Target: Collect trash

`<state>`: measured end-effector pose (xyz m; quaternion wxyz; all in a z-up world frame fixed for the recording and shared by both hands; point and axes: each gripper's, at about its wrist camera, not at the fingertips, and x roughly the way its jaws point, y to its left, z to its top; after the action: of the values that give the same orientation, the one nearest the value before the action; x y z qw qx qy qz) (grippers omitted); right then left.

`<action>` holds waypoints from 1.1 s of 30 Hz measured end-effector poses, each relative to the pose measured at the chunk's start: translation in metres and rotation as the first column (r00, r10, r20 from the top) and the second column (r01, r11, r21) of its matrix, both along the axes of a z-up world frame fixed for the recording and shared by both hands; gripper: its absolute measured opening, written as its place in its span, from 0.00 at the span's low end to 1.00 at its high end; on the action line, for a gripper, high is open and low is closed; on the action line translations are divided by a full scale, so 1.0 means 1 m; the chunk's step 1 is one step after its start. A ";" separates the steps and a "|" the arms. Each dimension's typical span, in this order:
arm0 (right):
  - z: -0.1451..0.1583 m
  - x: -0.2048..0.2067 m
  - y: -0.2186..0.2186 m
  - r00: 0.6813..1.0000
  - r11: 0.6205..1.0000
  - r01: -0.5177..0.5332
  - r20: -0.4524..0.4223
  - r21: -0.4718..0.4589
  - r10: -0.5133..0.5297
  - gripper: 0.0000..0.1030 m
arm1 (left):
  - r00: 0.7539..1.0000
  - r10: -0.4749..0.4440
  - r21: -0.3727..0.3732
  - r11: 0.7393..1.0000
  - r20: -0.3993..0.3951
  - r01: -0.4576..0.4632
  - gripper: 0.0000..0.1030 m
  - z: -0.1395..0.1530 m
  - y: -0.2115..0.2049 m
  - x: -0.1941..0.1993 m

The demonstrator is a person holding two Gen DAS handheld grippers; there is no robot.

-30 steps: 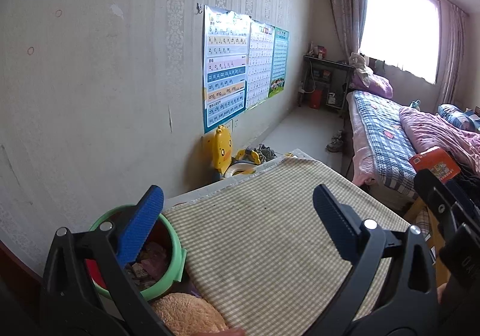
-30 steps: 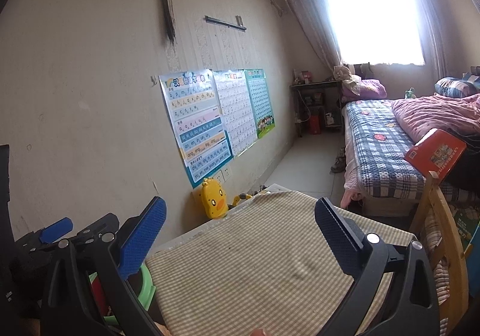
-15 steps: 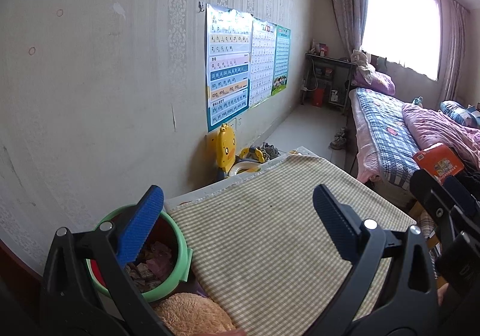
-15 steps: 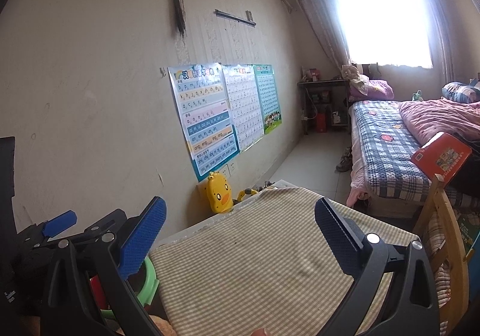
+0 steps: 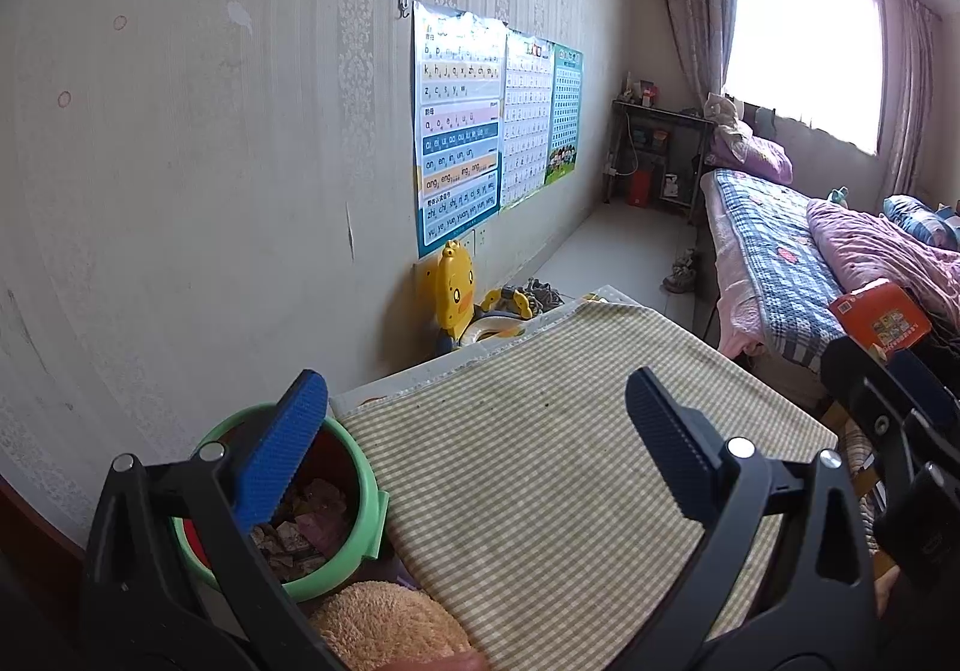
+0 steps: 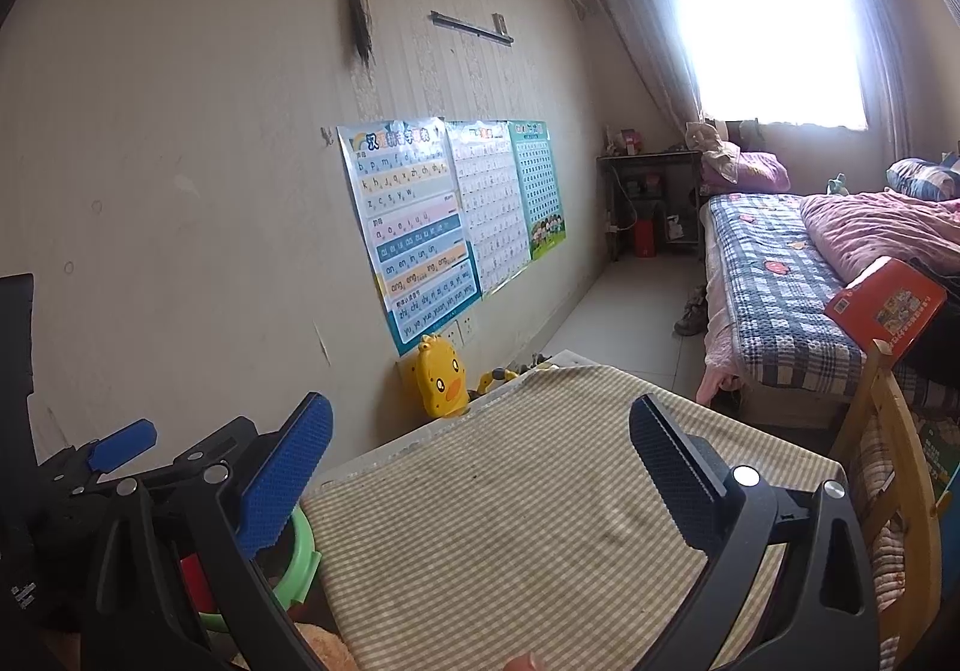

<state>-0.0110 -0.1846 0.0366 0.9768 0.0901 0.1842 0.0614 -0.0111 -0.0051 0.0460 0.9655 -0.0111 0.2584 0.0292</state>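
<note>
A green-rimmed bin [image 5: 360,497] with a red liner stands left of the table and holds scraps of trash [image 5: 312,521]. Its rim also shows in the right wrist view [image 6: 303,551]. My left gripper [image 5: 474,443] is open and empty, above the checked tablecloth [image 5: 540,461], with its left finger over the bin. My right gripper [image 6: 480,461] is open and empty above the same cloth [image 6: 492,521]. The left gripper [image 6: 120,446] shows at the left of the right wrist view. No loose trash shows on the cloth.
A tan plush thing [image 5: 384,629] lies at the near table edge beside the bin. A yellow duck potty [image 5: 462,299] stands against the wall beyond the table. A bed [image 5: 780,263] with an orange box [image 5: 882,317] is to the right. A wooden chair [image 6: 888,461] stands at the table's right.
Both grippers have tilted slightly; the bin shows more fully in the left wrist view. Both stay open and empty.
</note>
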 end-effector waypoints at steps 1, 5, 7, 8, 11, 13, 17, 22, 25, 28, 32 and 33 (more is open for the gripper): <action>0.000 0.000 0.000 1.000 1.000 0.000 -0.001 0.000 0.000 0.93 | 1.000 0.000 0.001 1.000 -0.001 0.000 0.95 0.000 0.000 0.000; 0.000 0.000 0.000 1.000 1.000 0.000 -0.002 0.001 0.000 0.93 | 1.000 -0.001 0.001 1.000 -0.002 0.001 0.95 -0.001 0.000 -0.001; -0.001 0.001 0.000 1.000 1.000 -0.001 -0.008 0.003 0.001 0.93 | 1.000 0.001 0.004 1.000 -0.004 -0.001 0.95 -0.001 0.001 -0.001; -0.001 0.001 0.000 1.000 1.000 -0.001 -0.010 0.004 0.001 0.93 | 1.000 0.002 0.004 1.000 -0.006 -0.002 0.95 -0.002 0.001 -0.001; -0.002 0.002 0.000 1.000 1.000 -0.001 -0.013 0.004 0.001 0.93 | 1.000 0.004 0.002 1.000 -0.011 -0.004 0.95 -0.003 0.003 -0.001; -0.002 0.002 0.001 1.000 1.000 -0.002 -0.015 0.003 0.002 0.93 | 1.000 0.003 0.003 1.000 -0.015 -0.003 0.95 -0.003 0.003 0.000; -0.003 0.002 0.001 1.000 1.000 -0.004 -0.017 0.003 0.004 0.93 | 1.000 0.000 0.004 1.000 -0.021 0.000 0.95 -0.005 0.002 0.000; -0.003 0.003 0.001 1.000 1.000 -0.004 -0.021 0.006 0.004 0.93 | 1.000 0.004 0.004 1.000 -0.022 -0.004 0.95 -0.005 0.002 0.001; -0.005 0.003 0.000 1.000 1.000 -0.004 -0.025 0.010 0.004 0.93 | 1.000 0.004 0.005 1.000 -0.024 -0.004 0.95 -0.005 0.003 0.002; -0.006 0.004 0.000 1.000 1.000 -0.003 -0.028 0.011 0.003 0.93 | 1.000 0.003 0.005 1.000 -0.027 -0.003 0.95 -0.006 0.003 0.003; -0.006 0.005 0.000 0.999 1.000 -0.002 -0.033 0.013 0.002 0.93 | 0.999 0.002 0.006 1.000 -0.032 -0.002 0.95 -0.007 0.003 0.003; -0.007 0.005 0.000 0.999 1.000 -0.002 -0.035 0.014 0.002 0.93 | 0.999 0.002 0.007 1.000 -0.034 -0.001 0.95 -0.007 0.003 0.004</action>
<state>-0.0059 -0.1847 0.0298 0.9727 0.0977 0.2010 0.0621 -0.0073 -0.0023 0.0387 0.9610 -0.0073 0.2746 0.0311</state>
